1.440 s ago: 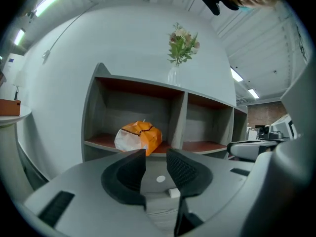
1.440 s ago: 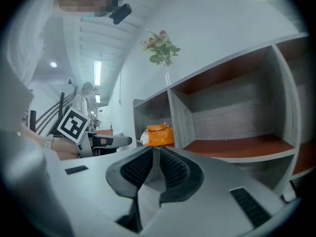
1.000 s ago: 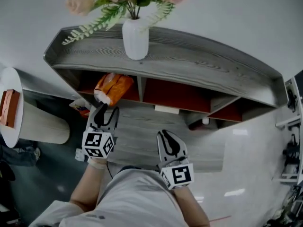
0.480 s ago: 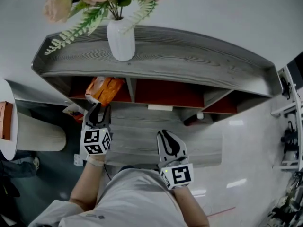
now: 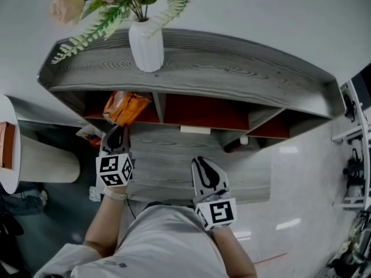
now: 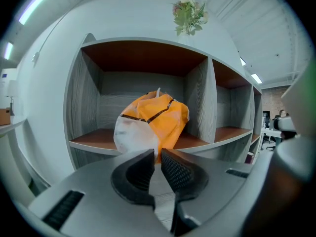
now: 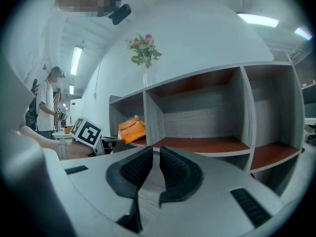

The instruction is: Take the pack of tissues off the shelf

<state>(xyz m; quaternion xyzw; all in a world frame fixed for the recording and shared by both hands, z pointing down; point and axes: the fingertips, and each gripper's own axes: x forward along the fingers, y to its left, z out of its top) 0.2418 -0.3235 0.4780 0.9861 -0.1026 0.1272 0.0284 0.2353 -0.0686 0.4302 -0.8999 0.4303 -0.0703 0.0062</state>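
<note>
The pack of tissues (image 5: 124, 106) (image 6: 154, 120), orange with a white end, stands in the left compartment of the grey shelf (image 5: 243, 68) and overhangs its front edge. My left gripper (image 5: 116, 131) (image 6: 158, 154) is right below the pack's near edge. Its jaws are closing to a narrow gap, and the orange wrapper shows between the tips. From the right gripper view the pack (image 7: 131, 129) appears far left. My right gripper (image 5: 200, 163) (image 7: 155, 152) hangs in front of the middle compartment, shut, with nothing between its pads.
A white vase (image 5: 146, 44) of flowers stands on the shelf top above the pack. A round white table (image 5: 13, 155) with a brown box is at the far left. A person (image 7: 47, 105) stands in the background of the right gripper view.
My left gripper has moved forward up to the pack's lower edge, and its jaws have gone from wide apart to nearly together. The right gripper has stayed where it was.
</note>
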